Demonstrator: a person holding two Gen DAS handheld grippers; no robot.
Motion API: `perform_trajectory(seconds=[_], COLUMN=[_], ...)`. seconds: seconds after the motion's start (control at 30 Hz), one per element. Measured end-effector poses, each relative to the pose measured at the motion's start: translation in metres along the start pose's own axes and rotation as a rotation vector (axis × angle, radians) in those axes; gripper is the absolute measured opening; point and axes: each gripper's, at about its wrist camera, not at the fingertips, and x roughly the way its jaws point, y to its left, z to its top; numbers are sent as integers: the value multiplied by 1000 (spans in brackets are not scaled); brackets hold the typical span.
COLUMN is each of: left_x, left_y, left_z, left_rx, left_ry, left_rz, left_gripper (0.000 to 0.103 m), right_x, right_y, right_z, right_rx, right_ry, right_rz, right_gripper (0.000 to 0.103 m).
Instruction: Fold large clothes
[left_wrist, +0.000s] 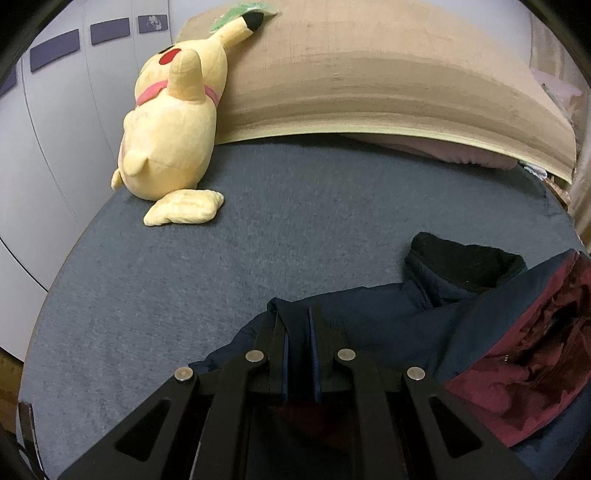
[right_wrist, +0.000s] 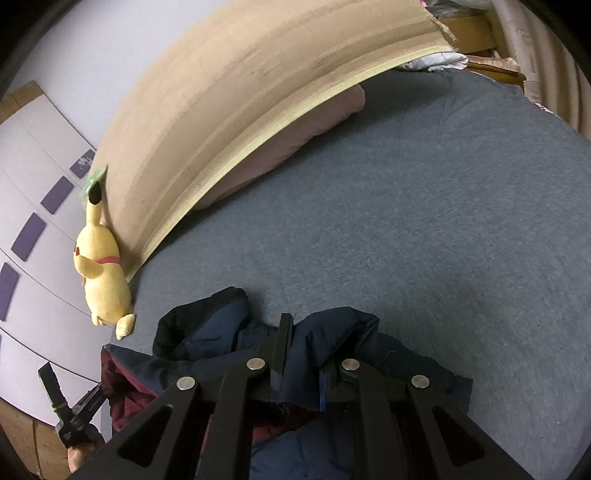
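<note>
The left gripper (left_wrist: 298, 314) and right gripper (right_wrist: 301, 325) each pinch a fold of a navy jacket (left_wrist: 373, 317), jaws clamped nearly together on the cloth. The garment lies bunched on the grey bedcover (left_wrist: 258, 229) directly beneath and just ahead of both tools, its maroon lining (left_wrist: 524, 350) spilling to the right of the left gripper. Judging by the twin grips, the step in hand is lifting and spreading the jacket flat; the next move likely calls for drawing both edges apart evenly. A yellow plush toy (left_wrist: 170, 125) sits well ahead, to the left, against the headboard (left_wrist: 369, 85).
</note>
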Motion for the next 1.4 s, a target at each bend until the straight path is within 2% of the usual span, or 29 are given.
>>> perform_trajectory(seconds=[0.7,1.4], left_x=[38,52], left_y=[-3,-2], left_z=[2,4], left_rx=[2,-3], left_ry=[75,124], left_rz=[14,16], left_gripper=[10,11], right_x=[53,69], right_y=[-12,-9], right_z=[5,11], right_rx=[8,-15], right_ry=[95,163], right_rz=[-52,-84], right_gripper=[11,11])
